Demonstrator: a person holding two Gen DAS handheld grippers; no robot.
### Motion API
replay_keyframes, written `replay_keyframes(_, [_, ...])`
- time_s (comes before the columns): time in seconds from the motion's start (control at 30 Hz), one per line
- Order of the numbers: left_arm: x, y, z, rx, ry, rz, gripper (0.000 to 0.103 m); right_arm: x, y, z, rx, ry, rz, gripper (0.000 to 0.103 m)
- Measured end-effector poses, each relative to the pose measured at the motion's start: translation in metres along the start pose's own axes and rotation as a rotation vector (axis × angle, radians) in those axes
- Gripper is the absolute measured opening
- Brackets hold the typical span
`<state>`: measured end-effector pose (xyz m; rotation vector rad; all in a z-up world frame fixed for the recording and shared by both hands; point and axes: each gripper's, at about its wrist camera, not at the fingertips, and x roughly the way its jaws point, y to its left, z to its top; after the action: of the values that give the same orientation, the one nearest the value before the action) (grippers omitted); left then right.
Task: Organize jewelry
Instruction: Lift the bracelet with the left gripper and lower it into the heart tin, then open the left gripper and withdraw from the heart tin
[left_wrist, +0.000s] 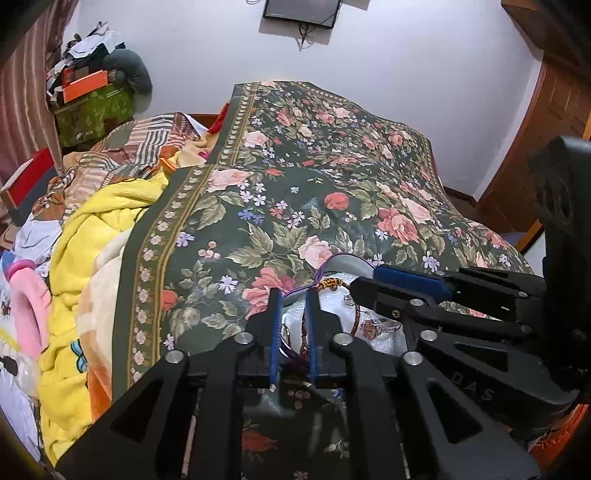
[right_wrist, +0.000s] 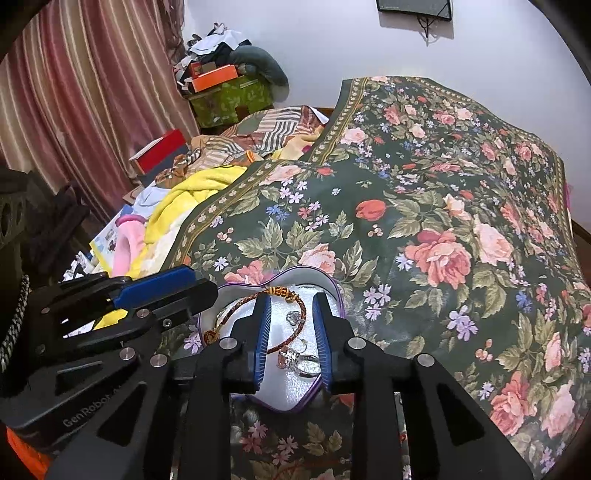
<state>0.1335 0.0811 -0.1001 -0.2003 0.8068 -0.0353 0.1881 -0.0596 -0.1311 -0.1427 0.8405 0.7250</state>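
On a bed under a floral spread, a heart-shaped tray near its front edge already holds a braided bracelet, several rings and a small pendant. Left gripper and right gripper hover over it, fingers slightly spread, pinching nothing. The sorting looks nearly done.

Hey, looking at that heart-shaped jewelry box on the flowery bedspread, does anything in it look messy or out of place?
Nothing looks damaged or spilled. In the heart-shaped box the braided bracelet runs out to the rim on one side instead of lying centred on the white padding, and the rings lie loose together rather than set apart.
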Motion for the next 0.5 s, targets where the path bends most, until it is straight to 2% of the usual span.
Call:
replay_keyframes(0.1, [-0.006, -0.001, 0.001, 0.001, -0.013, 0.008, 0.022, -0.008, 0.001, 0.0, -0.003, -0.012, -0.011, 0.021])
replay_keyframes(0.5, [-0.044, -0.023, 0.003, 0.049, -0.066, 0.012, 0.03, -0.061, -0.007, -0.008, 0.0, -0.088, -0.069, 0.021])
